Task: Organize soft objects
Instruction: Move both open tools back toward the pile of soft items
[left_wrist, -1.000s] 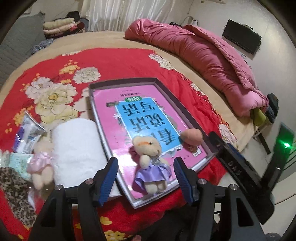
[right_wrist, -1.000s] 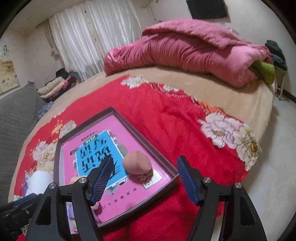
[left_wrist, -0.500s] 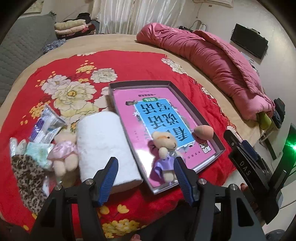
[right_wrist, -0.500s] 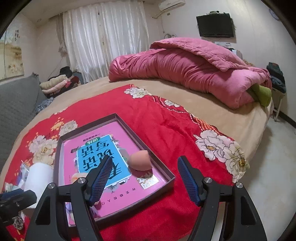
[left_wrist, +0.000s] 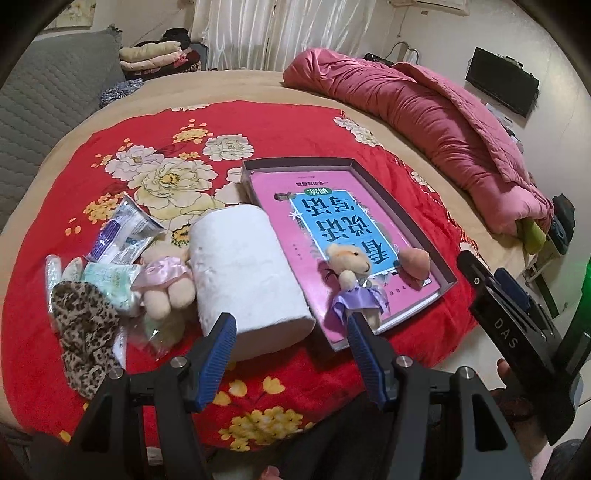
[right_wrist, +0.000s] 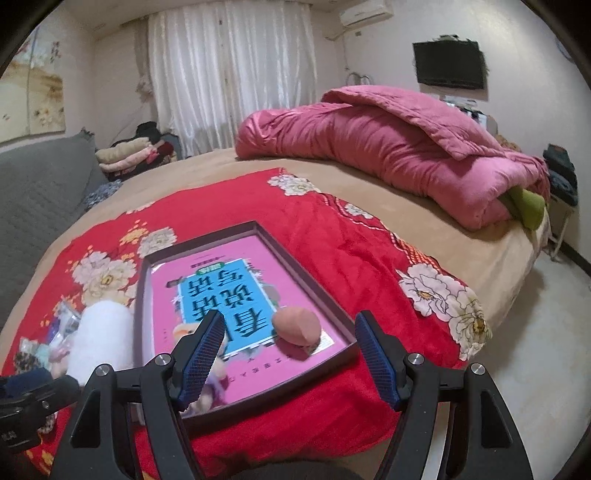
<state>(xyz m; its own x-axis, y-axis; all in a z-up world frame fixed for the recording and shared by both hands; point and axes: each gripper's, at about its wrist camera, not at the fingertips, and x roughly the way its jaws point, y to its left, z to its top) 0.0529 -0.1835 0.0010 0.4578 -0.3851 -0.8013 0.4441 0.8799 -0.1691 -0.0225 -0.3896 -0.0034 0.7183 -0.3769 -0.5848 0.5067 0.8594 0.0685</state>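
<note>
A dark shallow box (left_wrist: 402, 218) with a pink book inside lies on the red flowered blanket. In it sit a teddy bear in a purple dress (left_wrist: 352, 282) and a peach sponge (left_wrist: 415, 260). Left of the box lie a white roll (left_wrist: 245, 277), a bear in a pink dress (left_wrist: 164, 284), a leopard-print cloth (left_wrist: 86, 328) and small packets (left_wrist: 122, 236). My left gripper (left_wrist: 290, 352) is open and empty, near the roll and the box's near corner. My right gripper (right_wrist: 291, 356) is open and empty, near the sponge (right_wrist: 297, 326) and the box (right_wrist: 334, 317).
A rolled pink quilt (left_wrist: 436, 122) lies along the far right of the bed. A grey sofa (left_wrist: 40, 107) and folded clothes (left_wrist: 155, 57) stand at the back left. The bed edge and floor (right_wrist: 535, 332) are to the right.
Both grippers have pulled back and up from the box. The left view now takes in the roll, the pink-dress bear and the leopard cloth. Both stayed open.
</note>
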